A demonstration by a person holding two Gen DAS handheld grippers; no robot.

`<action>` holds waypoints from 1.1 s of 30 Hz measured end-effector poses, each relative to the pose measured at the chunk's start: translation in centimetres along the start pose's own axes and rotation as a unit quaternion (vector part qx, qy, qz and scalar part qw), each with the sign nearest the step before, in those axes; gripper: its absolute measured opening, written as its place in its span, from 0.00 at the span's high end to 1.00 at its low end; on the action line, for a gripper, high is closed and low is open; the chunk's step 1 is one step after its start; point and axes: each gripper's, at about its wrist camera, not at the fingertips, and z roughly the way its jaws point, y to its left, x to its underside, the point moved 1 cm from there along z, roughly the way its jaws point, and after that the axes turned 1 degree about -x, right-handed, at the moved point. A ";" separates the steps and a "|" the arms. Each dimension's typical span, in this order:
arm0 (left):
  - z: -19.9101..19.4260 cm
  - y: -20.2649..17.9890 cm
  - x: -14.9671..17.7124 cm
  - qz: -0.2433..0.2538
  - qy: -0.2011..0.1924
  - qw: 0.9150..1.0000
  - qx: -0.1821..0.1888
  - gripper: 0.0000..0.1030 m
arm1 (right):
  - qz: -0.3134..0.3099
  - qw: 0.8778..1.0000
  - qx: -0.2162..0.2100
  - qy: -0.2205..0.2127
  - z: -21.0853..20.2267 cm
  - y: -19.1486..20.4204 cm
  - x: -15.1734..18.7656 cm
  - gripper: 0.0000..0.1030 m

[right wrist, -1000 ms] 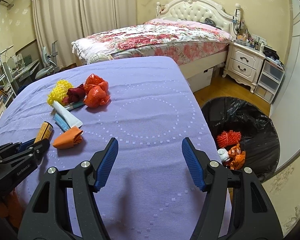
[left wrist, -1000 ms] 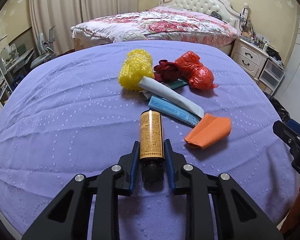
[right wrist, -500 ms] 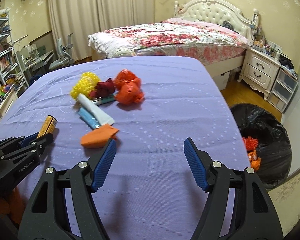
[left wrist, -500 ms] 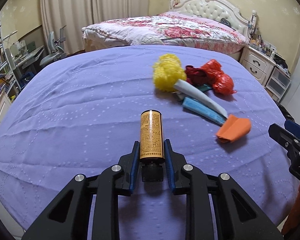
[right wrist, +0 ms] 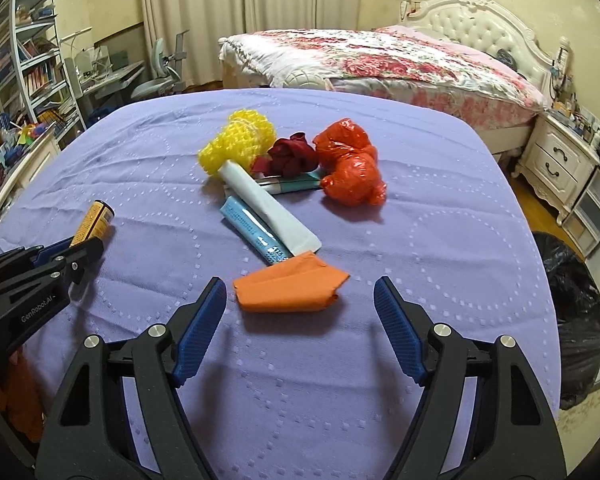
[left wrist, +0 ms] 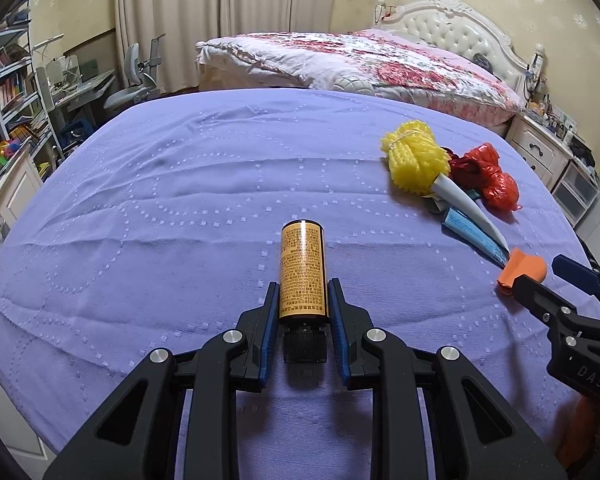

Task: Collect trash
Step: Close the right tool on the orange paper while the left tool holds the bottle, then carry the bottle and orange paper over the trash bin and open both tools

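Left wrist view: the left tool point(left wrist: 303, 300) is pinching an orange-labelled bottle point(left wrist: 302, 271) between its blue pads, black cap toward the camera, the bottle's far end pointing out over the purple cloth point(left wrist: 180, 208). The right tool point(left wrist: 556, 280) enters at the right edge of this view, just beside the folded orange paper point(left wrist: 525, 266), most of which it hides.

Right wrist view: the right tool point(right wrist: 296, 316) is spread wide, with the orange paper point(right wrist: 290, 286) lying flat just ahead, between the fingertips, and touching neither pad. This view alone shows the whole pile: a light blue tube point(right wrist: 268, 210) lying across a darker blue tube point(right wrist: 252, 232), a yellow mesh ball point(right wrist: 238, 144), a dark red crumpled wad point(right wrist: 292, 156), a red plastic bag point(right wrist: 350, 174) and a teal item point(right wrist: 296, 186) partly under them. It also shows the black trash bag point(right wrist: 572, 300) on the floor off the counter's right edge, contents hidden. The left tool point(right wrist: 86, 250) with the bottle point(right wrist: 94, 222) sits at left, well apart from the pile.

Edges and room: bare cloth lies to the left of the pile and along the near edge.

Surroundings: the counter carries a dotted purple cloth, slightly creased. Behind it stand a bed point(right wrist: 380, 64) with a floral cover, a white nightstand point(right wrist: 556, 164), curtains and a bookshelf point(right wrist: 24, 76).
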 end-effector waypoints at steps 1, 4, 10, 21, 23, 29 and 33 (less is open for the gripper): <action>0.0 0.0 0.0 -0.001 0.001 1.000 0.002 0.76 | -0.003 1.000 0.000 0.003 0.2 0.2 0.0 0.28; 0.1 0.0 0.0 -0.003 0.001 1.000 0.004 0.76 | -0.011 1.000 0.003 0.013 0.7 0.7 0.1 0.28; 0.2 0.1 0.0 -0.004 0.001 1.000 0.007 0.76 | -0.021 0.999 0.006 0.027 1.1 1.0 0.4 0.48; -0.3 -0.7 0.1 0.002 -0.007 1.000 0.016 0.76 | -0.014 1.000 0.016 0.009 -0.4 0.0 0.8 0.49; -0.5 -1.2 0.2 0.004 -0.008 1.000 0.024 0.76 | -0.006 1.000 0.020 0.006 -0.9 -0.8 0.9 0.49; -1.1 -3.8 0.3 0.021 -0.013 0.999 0.048 0.76 | 0.023 0.999 0.043 -0.008 -2.4 -3.8 1.0 0.49; -1.6 -6.1 0.2 0.034 -0.016 0.997 0.070 0.76 | 0.047 0.997 0.060 -0.019 -3.4 -6.5 1.1 0.49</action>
